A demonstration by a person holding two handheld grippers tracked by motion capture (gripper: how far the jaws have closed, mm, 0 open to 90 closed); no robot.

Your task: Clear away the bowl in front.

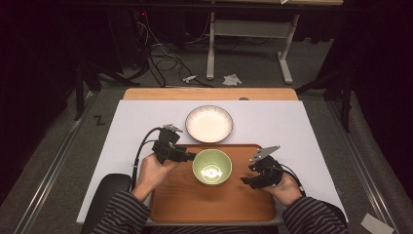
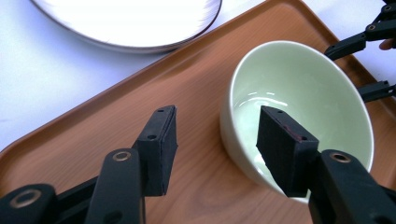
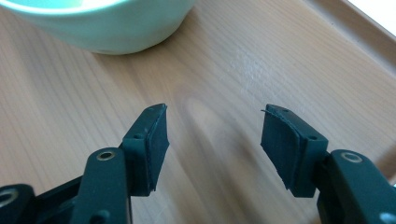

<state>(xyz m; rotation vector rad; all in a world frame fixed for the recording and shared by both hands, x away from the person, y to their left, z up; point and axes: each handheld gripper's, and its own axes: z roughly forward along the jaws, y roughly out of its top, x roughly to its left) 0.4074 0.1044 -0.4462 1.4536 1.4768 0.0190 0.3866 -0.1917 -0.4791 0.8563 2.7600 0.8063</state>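
A pale green ceramic bowl [image 1: 212,166] is seen upright on a rectangular wooden tray [image 1: 180,202], in front of a white shallow plate with a dark rim [image 1: 209,124] on the white table cover [image 1: 126,122]. The left gripper [image 2: 217,140] is held spread, its jaws straddling the bowl's near rim without gripping. The right gripper [image 3: 214,135] is held apart from the bowl, low over bare tray, jaws released.

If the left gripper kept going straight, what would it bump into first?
Probably the green bowl: the open left gripper already straddles its near rim, one jaw inside, one outside over the wooden tray.
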